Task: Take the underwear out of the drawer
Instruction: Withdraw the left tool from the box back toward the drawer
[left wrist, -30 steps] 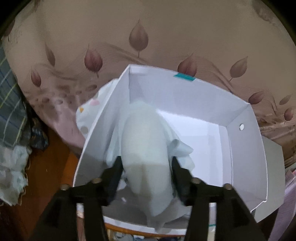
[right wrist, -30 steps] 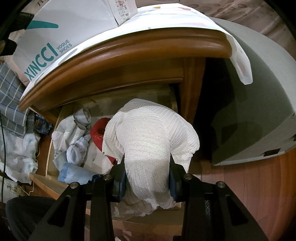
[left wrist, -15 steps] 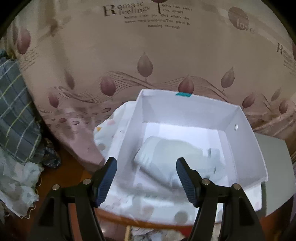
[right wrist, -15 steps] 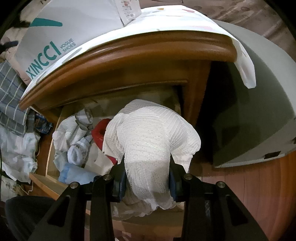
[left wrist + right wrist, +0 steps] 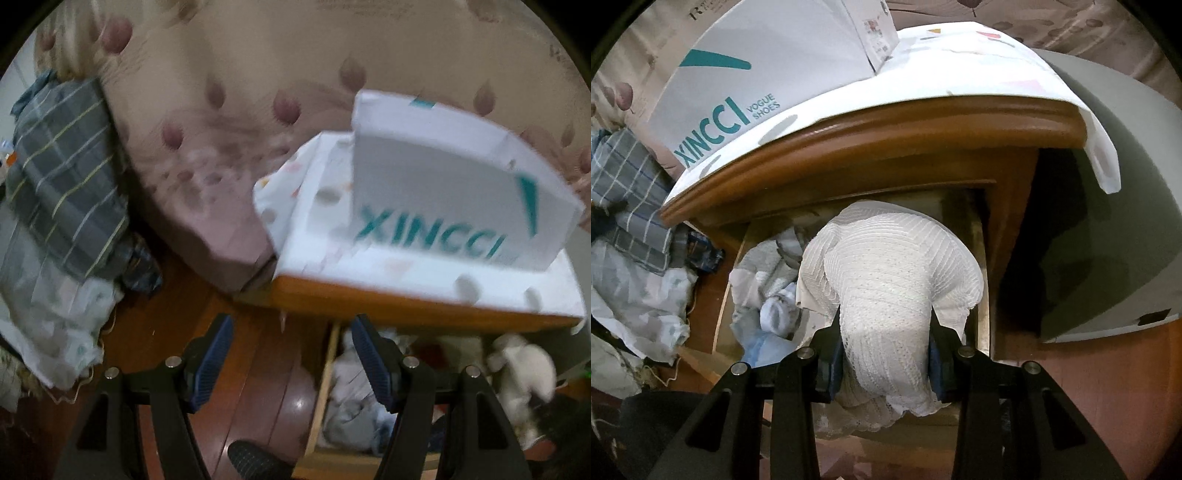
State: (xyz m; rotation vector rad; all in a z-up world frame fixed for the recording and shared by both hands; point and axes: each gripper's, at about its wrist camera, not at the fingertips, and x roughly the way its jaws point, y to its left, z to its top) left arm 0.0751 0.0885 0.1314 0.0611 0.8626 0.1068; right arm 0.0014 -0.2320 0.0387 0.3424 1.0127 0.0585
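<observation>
My right gripper (image 5: 884, 356) has its jaws clamped on white knit underwear (image 5: 886, 295) above the open drawer (image 5: 980, 277), my left gripper's (image 5: 290, 363) jaws apart, empty

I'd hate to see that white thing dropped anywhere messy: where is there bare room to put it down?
The spotted white cloth on the wooden nightstand is bare right of the white XINCCI shoe box. The reddish wooden floor between nightstand and heap of bedding is clear too. The open drawer is crammed with clothes.
</observation>
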